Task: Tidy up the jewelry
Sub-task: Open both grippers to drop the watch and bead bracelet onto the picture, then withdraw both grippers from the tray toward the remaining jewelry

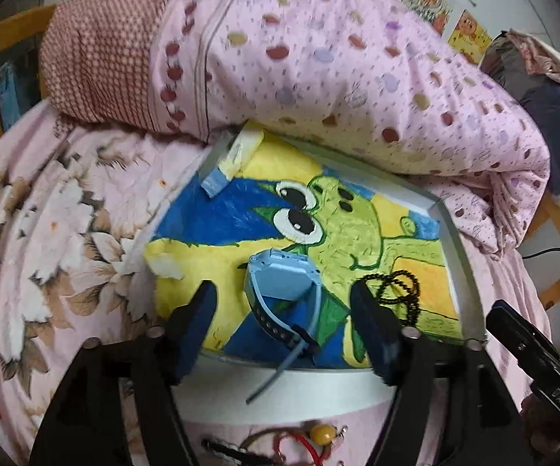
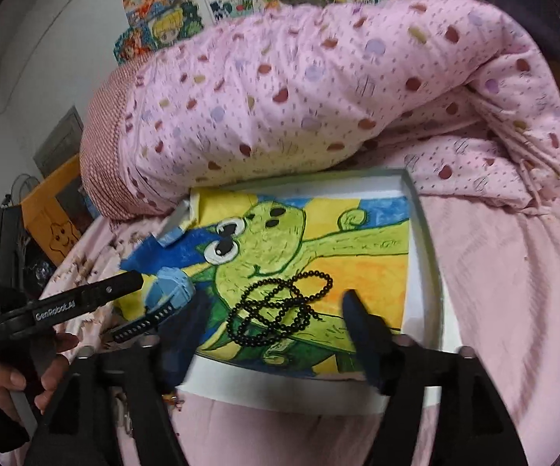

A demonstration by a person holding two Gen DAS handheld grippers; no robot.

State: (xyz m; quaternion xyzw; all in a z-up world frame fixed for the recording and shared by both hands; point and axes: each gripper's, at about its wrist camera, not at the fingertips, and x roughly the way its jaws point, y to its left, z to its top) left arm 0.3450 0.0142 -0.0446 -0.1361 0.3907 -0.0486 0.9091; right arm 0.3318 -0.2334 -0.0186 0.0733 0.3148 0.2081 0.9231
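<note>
Presently, near edge: a red cord with a yellow bead [image 1: 320, 433] is seen left on the pink bed sheet [image 2: 513, 291], not yet sorted.
Jaws: both grippers, left [image 1: 284, 310] and right [image 2: 272, 312], are spread, nothing gripped.
Placed: a light-blue plastic watch [image 1: 280, 279] and a black beaded necklace [image 2: 280, 306] are laid on the white tray with a frog drawing [image 2: 423, 256].
Beyond: a pink dotted quilt [image 1: 338, 70] is pressed against the tray's far rim.

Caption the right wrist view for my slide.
Open right gripper poised over a black bead necklace lying on a frog drawing in a white tray.
</note>
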